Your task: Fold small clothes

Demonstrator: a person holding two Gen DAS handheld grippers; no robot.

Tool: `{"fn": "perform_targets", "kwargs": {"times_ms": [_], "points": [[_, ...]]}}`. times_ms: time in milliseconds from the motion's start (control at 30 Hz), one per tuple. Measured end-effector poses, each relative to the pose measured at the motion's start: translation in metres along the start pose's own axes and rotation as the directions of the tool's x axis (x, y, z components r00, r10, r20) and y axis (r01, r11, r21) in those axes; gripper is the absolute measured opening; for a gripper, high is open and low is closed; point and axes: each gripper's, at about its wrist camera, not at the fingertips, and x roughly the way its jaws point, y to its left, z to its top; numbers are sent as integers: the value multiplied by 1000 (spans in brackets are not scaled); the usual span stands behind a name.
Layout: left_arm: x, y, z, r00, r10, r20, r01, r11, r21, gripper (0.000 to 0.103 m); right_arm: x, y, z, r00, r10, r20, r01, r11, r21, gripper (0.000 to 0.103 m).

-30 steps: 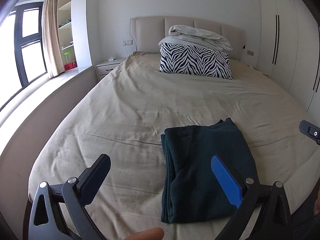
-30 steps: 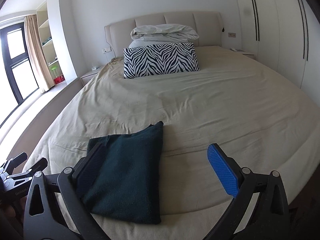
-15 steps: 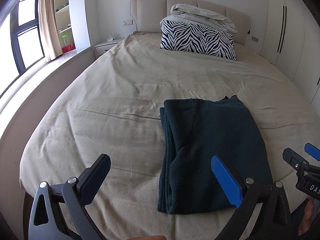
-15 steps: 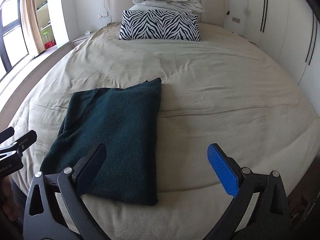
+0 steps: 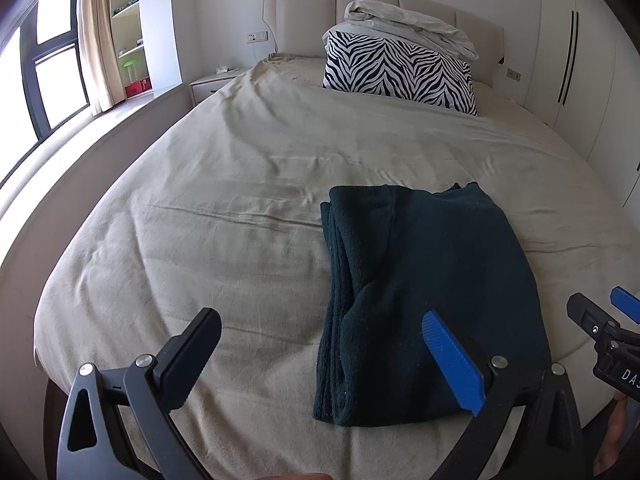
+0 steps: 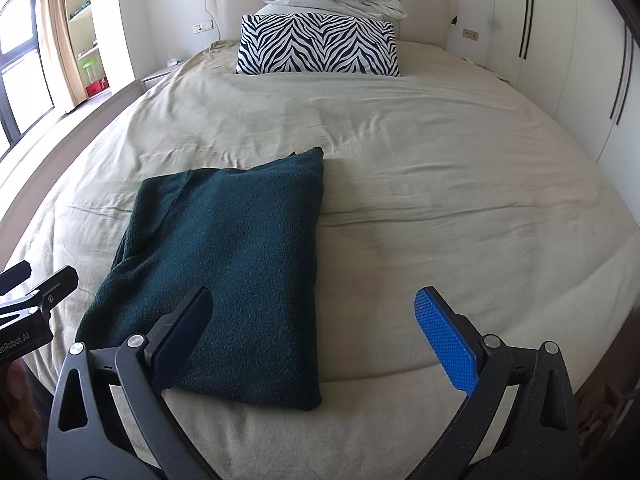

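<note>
A dark green garment lies folded in a long rectangle on the beige bed sheet, near the foot of the bed. It also shows in the right wrist view. My left gripper is open and empty, held above the foot of the bed, with its blue finger over the garment's near end. My right gripper is open and empty, its black finger over the garment's near right part. The right gripper's tips show at the right edge of the left wrist view.
A zebra-striped pillow with a rolled pale duvet on top lies at the headboard. A nightstand and window are to the left, and white wardrobe doors to the right.
Both grippers have risen and tilted down toward the bed, so the garment sits higher and fuller in both views. Both stay open. The garment has not moved.
</note>
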Motion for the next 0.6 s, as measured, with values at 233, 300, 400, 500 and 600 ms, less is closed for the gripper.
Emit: {"fn": "perform_targets", "kwargs": {"times_ms": [233, 300, 400, 500, 600], "points": [[1, -2, -2, 1000, -1, -5, 1, 1000, 3, 103, 1, 0, 0, 1000, 1, -2, -1, 1000, 2, 103], [1, -2, -2, 1000, -1, -6, 1, 1000, 2, 103, 1, 1, 0, 1000, 1, -3, -1, 1000, 2, 103], [1, -2, -3, 1000, -7, -8, 7, 1000, -1, 103, 1, 0, 0, 1000, 1, -3, -1, 1000, 2, 103], [1, -2, -3, 1000, -8, -9, 8, 1000, -1, 103, 1, 1, 0, 1000, 1, -3, -1, 1000, 2, 103], [2, -2, -3, 1000, -9, -11, 9, 1000, 0, 103, 1, 1, 0, 1000, 1, -3, -1, 1000, 3, 103]]}}
